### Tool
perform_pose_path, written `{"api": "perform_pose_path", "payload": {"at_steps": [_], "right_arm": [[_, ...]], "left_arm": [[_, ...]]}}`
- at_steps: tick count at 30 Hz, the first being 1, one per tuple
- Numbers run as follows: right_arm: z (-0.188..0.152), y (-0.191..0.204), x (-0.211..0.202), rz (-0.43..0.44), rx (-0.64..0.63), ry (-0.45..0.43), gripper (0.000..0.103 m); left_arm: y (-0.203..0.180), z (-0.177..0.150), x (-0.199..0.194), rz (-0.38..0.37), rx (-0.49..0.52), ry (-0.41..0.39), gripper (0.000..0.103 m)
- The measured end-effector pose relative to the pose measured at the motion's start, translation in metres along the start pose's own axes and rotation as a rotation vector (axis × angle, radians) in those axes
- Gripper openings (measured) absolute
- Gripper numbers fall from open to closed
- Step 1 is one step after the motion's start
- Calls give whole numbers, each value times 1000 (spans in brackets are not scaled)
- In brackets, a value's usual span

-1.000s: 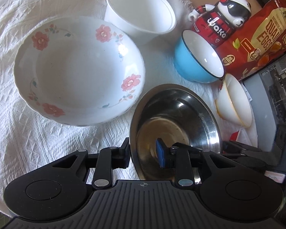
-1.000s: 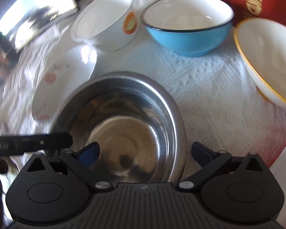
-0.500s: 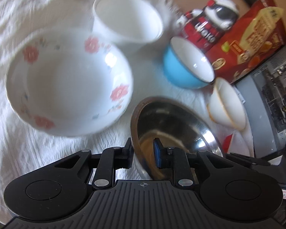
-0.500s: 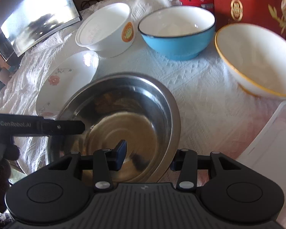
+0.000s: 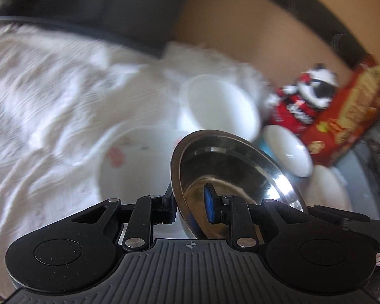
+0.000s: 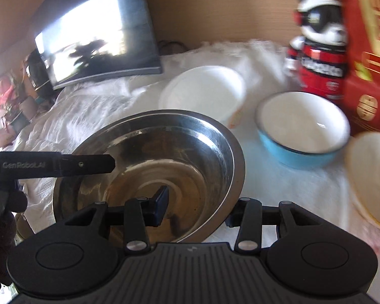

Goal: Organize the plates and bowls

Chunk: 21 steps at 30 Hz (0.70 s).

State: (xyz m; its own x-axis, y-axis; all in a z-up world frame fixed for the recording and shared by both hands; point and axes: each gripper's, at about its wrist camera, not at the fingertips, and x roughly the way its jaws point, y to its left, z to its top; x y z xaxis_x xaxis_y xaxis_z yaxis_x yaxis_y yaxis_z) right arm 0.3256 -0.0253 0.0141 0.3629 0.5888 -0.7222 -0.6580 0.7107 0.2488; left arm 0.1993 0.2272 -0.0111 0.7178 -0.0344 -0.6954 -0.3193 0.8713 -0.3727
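Note:
A steel bowl [image 5: 230,162] is held off the white cloth, tilted. My left gripper [image 5: 190,207] is shut on its rim, one finger inside and one outside. My right gripper [image 6: 197,209] is shut on the opposite rim of the steel bowl [image 6: 164,157] in the same way. The left gripper's finger [image 6: 63,164] shows at the bowl's left edge in the right wrist view. A flowered plate [image 5: 134,162] lies below and left of the bowl. A white bowl [image 6: 205,93], a blue bowl [image 6: 301,129] and a yellow-rimmed bowl [image 6: 372,174] sit behind and to the right.
A panda figure [image 6: 319,50] and a red box [image 6: 367,50] stand at the back right. A dark monitor [image 6: 98,33] leans at the back left. The white cloth [image 5: 50,96] stretches to the left.
Both grippers have lifted the steel bowl off the cloth and tilted it. The right gripper, open one second ago, has closed on its rim. The views are blurred by motion.

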Motion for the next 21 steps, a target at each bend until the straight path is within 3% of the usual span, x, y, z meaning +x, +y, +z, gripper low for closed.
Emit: {"api": "perform_pose_path", "payload": {"at_steps": [5, 12, 18, 21], "right_arm": [[5, 24, 51, 37, 6, 109, 43], [7, 46, 68, 35, -56, 109, 44], [9, 38, 61, 41, -47, 94, 46], [9, 34, 60, 24, -35, 83, 46]], "left_arm": [[31, -3, 7, 86, -47, 31, 28], [44, -1, 0, 135, -56, 19, 28], [49, 6, -9, 200, -12, -18, 28], [56, 8, -3, 187, -29, -1, 28]]}}
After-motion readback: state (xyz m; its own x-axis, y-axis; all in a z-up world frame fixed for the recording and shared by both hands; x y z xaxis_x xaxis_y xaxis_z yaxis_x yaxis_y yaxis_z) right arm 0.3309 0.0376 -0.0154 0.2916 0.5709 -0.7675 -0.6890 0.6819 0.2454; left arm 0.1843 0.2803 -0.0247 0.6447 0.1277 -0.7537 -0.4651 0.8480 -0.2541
